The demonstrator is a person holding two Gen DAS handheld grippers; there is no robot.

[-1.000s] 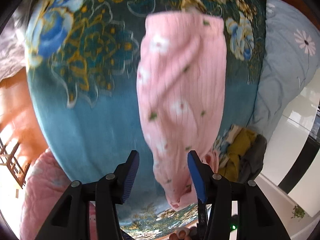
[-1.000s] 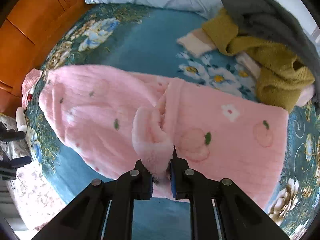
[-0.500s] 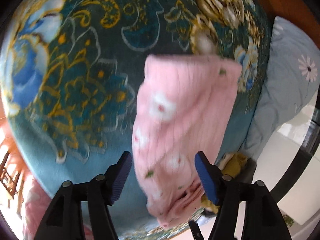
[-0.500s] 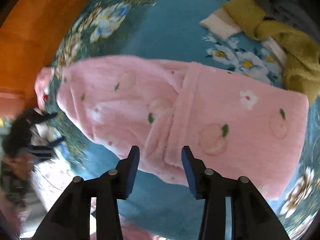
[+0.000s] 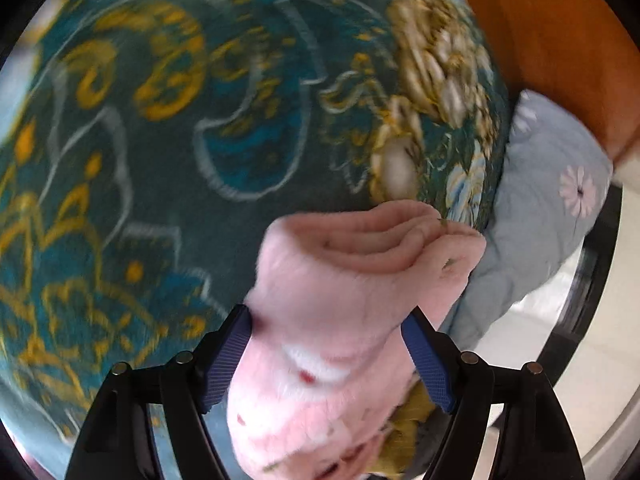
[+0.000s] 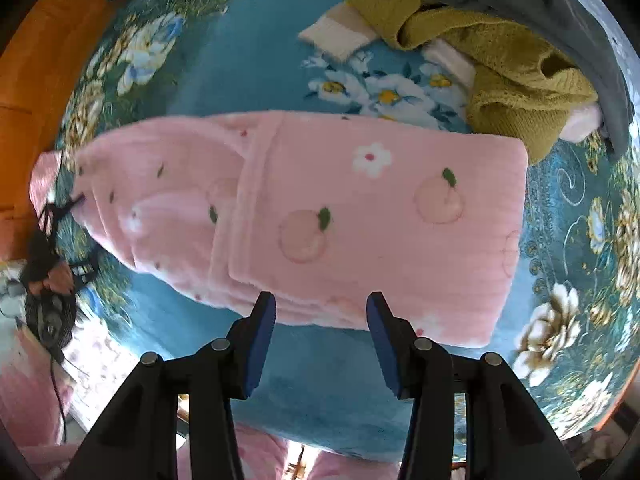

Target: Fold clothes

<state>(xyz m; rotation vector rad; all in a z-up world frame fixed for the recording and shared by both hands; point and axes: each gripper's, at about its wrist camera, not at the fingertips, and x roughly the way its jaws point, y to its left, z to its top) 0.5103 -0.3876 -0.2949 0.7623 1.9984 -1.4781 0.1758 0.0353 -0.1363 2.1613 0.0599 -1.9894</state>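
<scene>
Lying folded across the teal flowered bedspread [image 6: 224, 64], the pink garment [image 6: 360, 216] shows peach and daisy prints, one narrower end reaching toward the wooden bed frame [image 6: 28, 92] and the squarer end nearer the heap of other clothes. That heap, a mustard knit sweater [image 6: 508, 64] under a grey garment [image 6: 560, 8], sits at the far side of the bed beside a pale blue pillow [image 5: 548, 216]. The right claw [image 6: 322, 332] hangs spread above the near edge of the pink garment, both blue pads clear of the cloth. The left claw [image 5: 326, 356] is also spread, with the narrow end of the pink garment [image 5: 344, 304] bulging up between its pads; the view is blurred, so whether the pads touch the fabric cannot be told.
</scene>
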